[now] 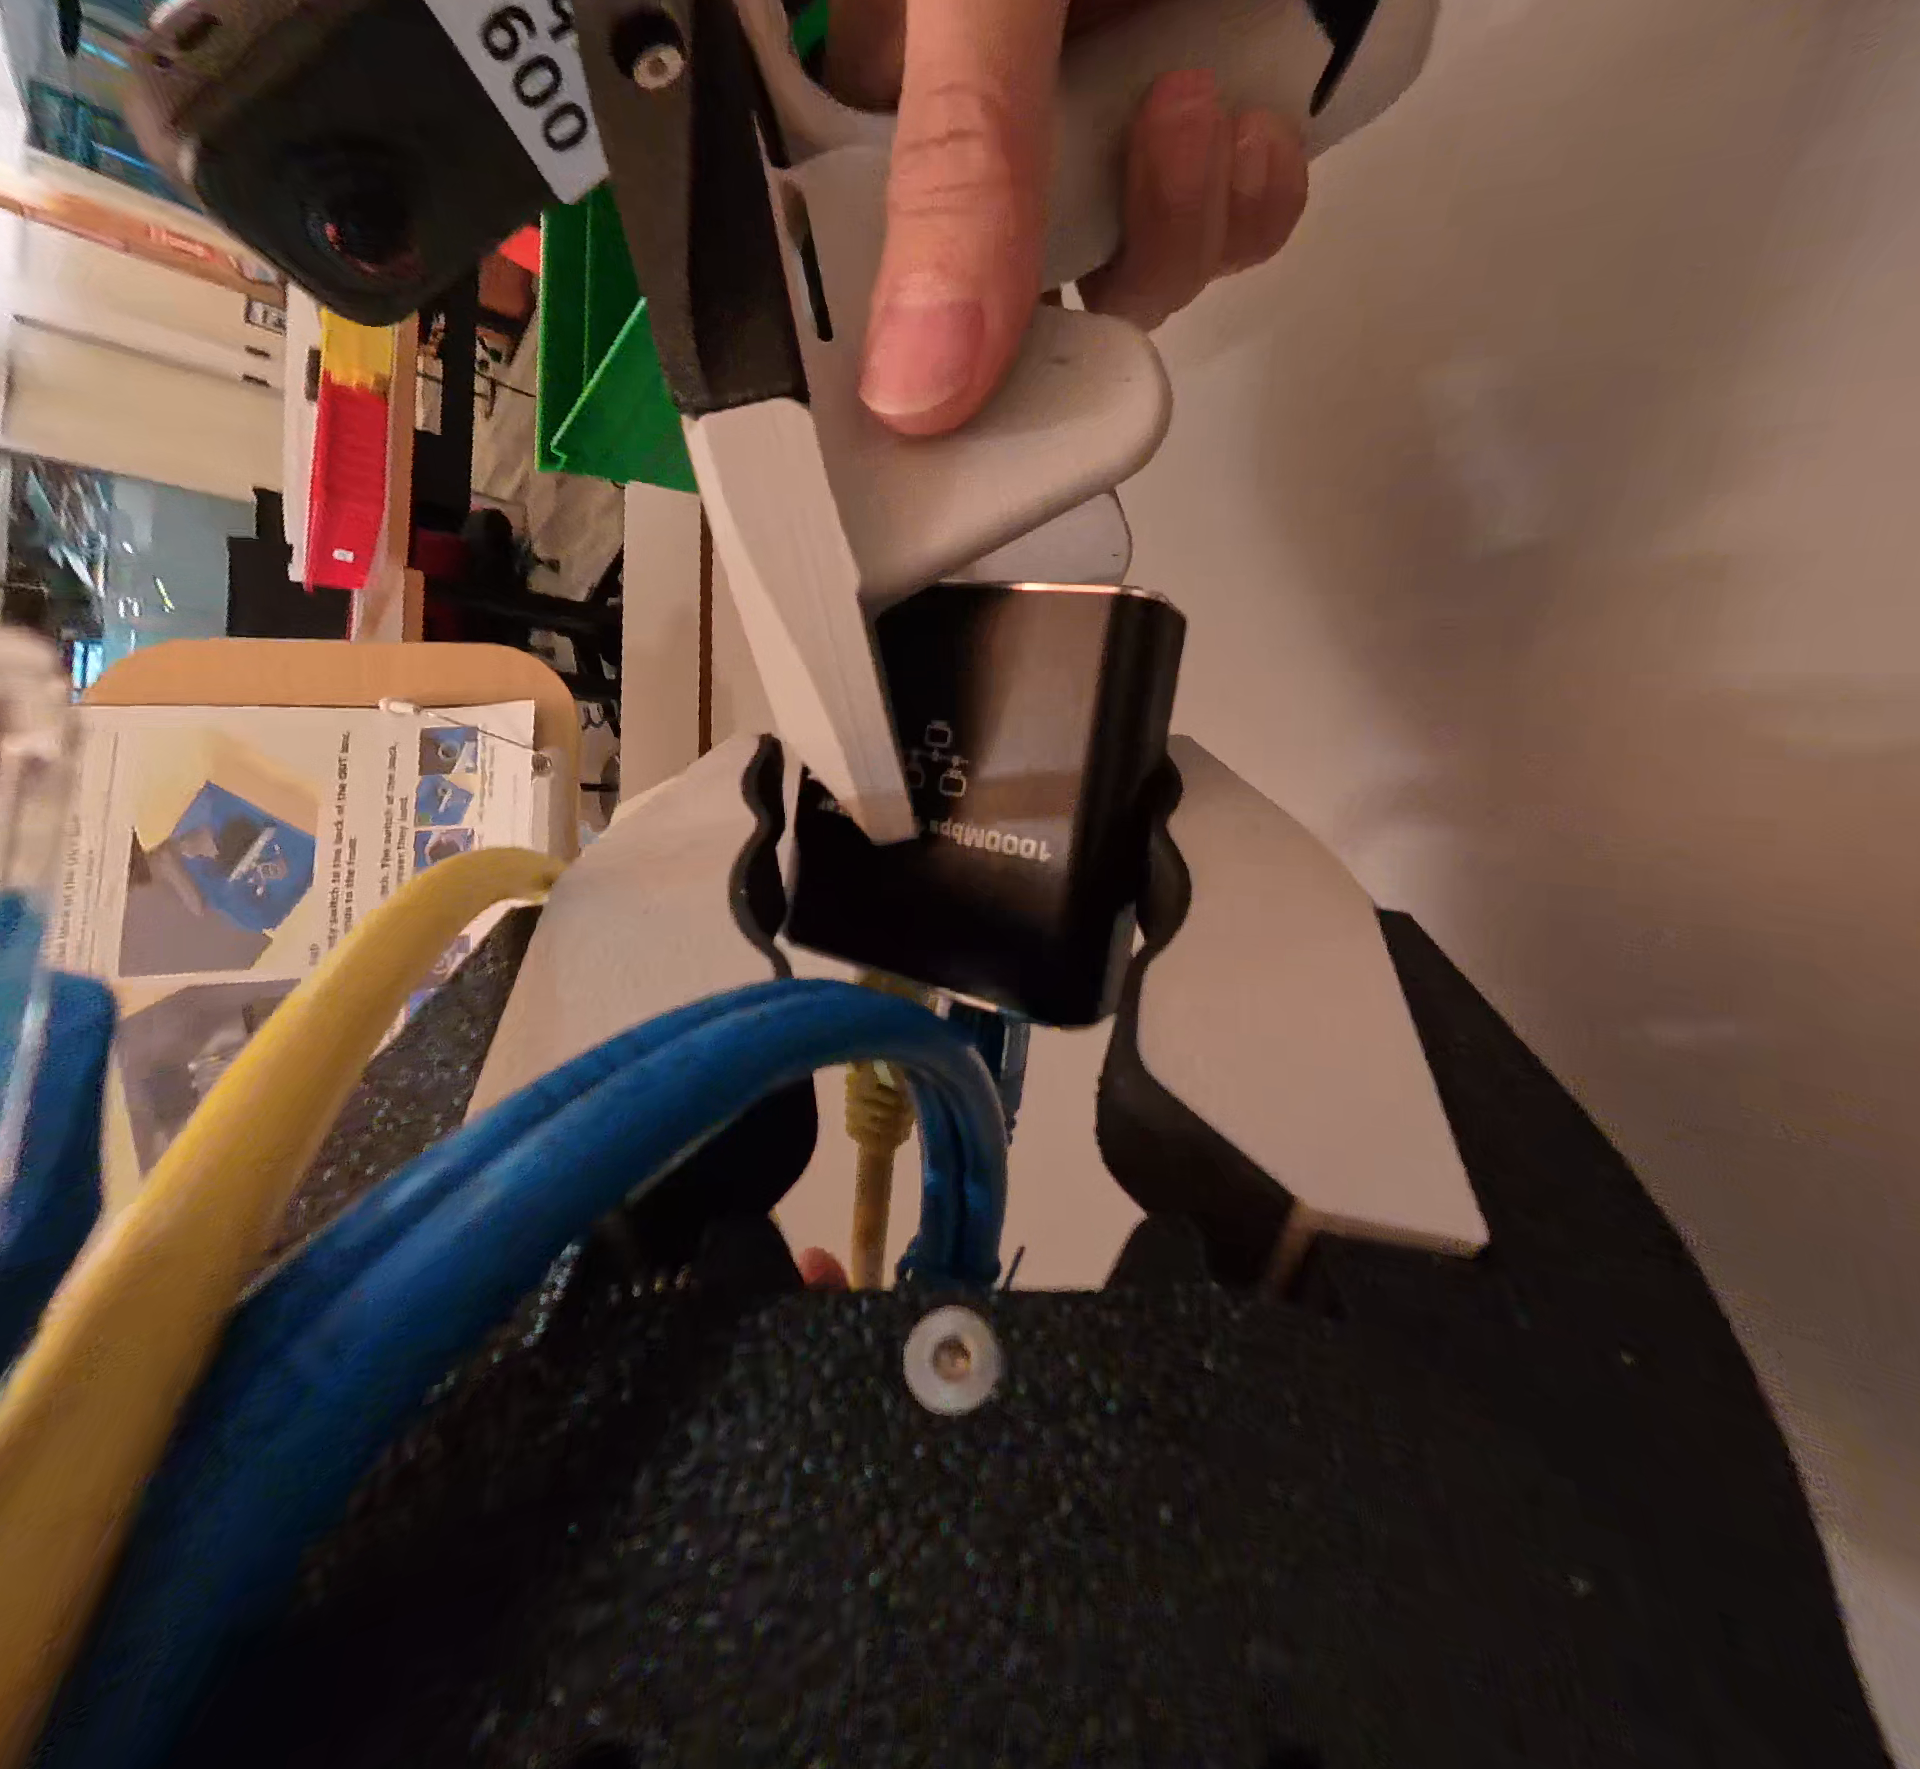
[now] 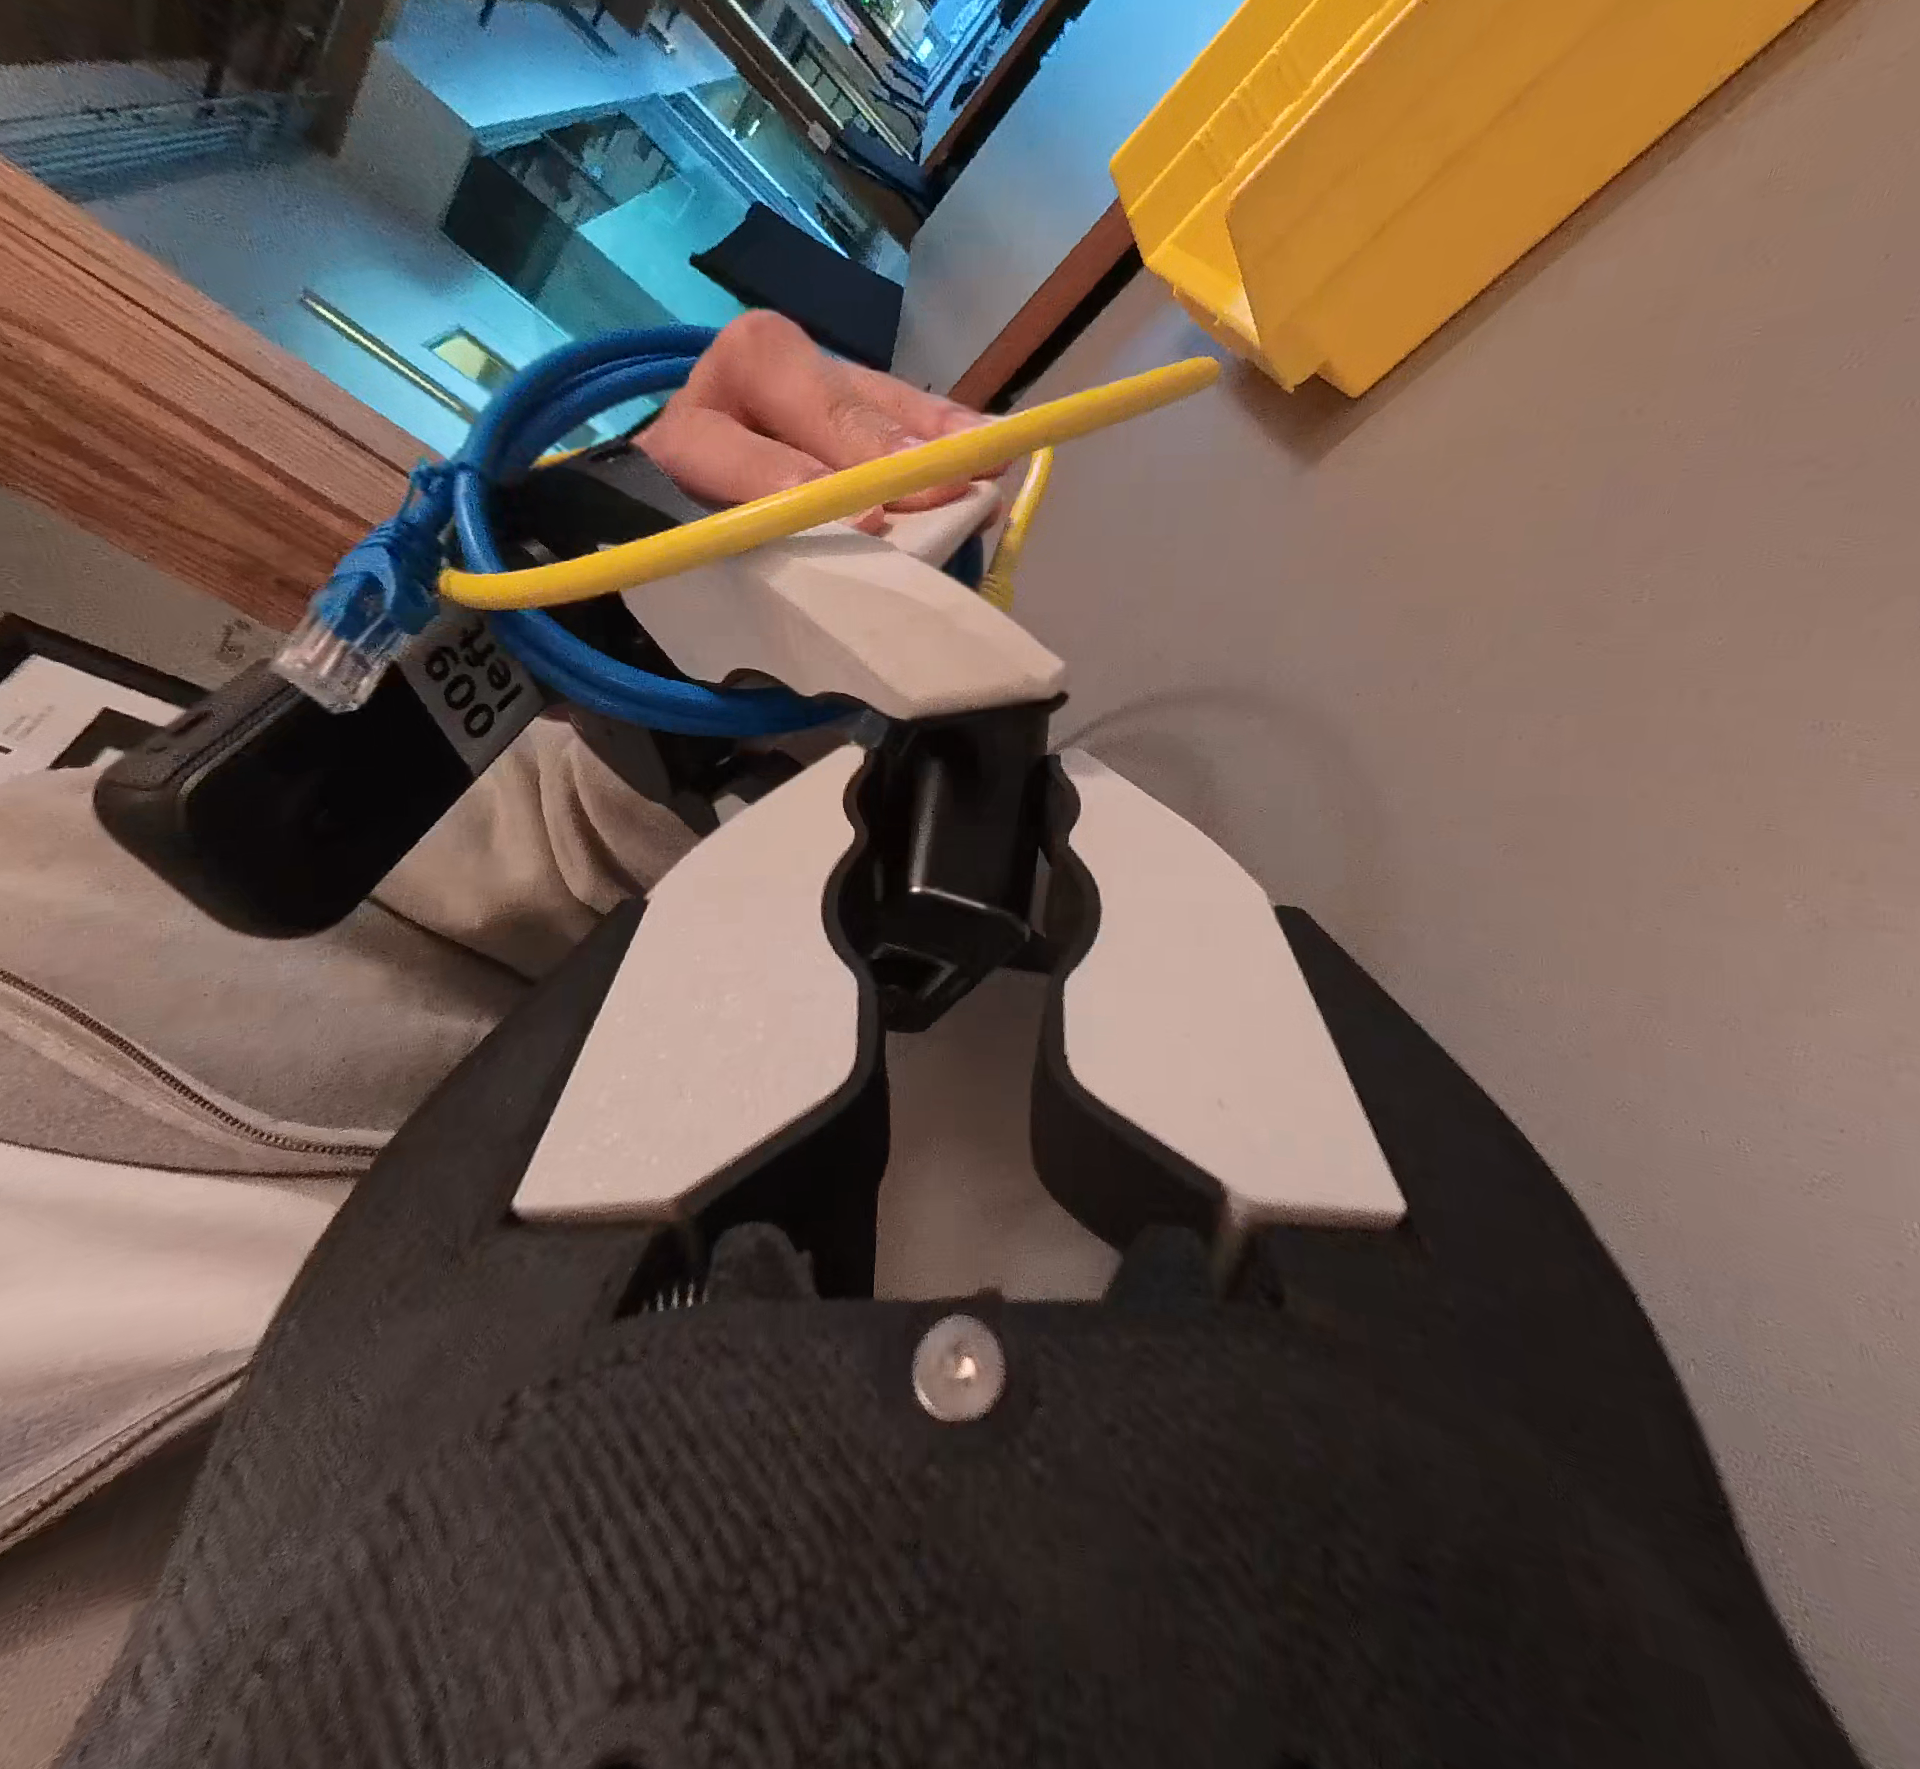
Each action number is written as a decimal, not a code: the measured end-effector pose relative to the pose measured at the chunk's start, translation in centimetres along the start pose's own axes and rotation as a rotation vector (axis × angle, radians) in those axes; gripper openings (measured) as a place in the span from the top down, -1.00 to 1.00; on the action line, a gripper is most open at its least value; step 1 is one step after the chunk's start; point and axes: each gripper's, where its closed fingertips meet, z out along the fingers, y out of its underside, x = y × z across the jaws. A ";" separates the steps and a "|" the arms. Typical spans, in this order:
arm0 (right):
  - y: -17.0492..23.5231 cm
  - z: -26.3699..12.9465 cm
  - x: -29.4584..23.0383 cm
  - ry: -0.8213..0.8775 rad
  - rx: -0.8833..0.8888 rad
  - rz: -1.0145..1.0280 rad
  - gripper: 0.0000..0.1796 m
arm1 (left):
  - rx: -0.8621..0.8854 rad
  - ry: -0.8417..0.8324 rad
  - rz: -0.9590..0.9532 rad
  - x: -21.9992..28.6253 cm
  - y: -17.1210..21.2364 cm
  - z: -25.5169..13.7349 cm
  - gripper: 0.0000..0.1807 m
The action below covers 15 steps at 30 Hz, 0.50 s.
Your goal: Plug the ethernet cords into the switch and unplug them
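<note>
Switch [image 1: 987, 815], a small glossy black box, sits pinched between both tools: the left tool [image 1: 961, 878] clamps its sides while the right tool [image 2: 961, 872] grips its other end, off the grey worktop [image 2: 1558, 784]. A yellow ethernet cord [image 1: 260, 1096] and a coiled blue ethernet cord [image 1: 582, 1127] run into its underside, so plugging looks done for these; unplugging seems left. The blue cord's spare clear plug [image 2: 338, 644] dangles free. Cable loops crowd the left tool, and a yellow plastic bin [image 2: 1455, 109] stands near.

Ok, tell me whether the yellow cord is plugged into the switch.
Plugged in: the yellow cord runs up to its connector at the underside of the black switch, which the left gripper clamps.
</note>
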 end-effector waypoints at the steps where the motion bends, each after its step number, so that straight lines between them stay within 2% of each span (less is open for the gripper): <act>1: -0.1 0.0 0.1 -0.008 0.024 0.016 0.68 | 0.009 -0.009 0.002 -0.1 0.0 0.0 0.26; 5: -1.3 -1.1 0.5 -0.052 0.162 0.054 0.69 | 0.079 -0.071 -0.061 -1.0 -0.7 -0.3 0.20; 10: -2.6 -2.4 -1.1 -0.022 0.248 -0.032 0.70 | 0.227 0.010 -0.230 -0.9 -2.6 -2.4 -0.02; 12: -2.9 -2.3 -1.8 -0.021 0.267 -0.062 0.70 | 0.314 0.063 -0.396 -1.5 -3.7 -3.5 -0.09; 15: -3.4 -1.8 -2.3 -0.015 0.329 -0.083 0.69 | 0.426 0.057 -0.667 -4.4 -4.3 -4.7 0.01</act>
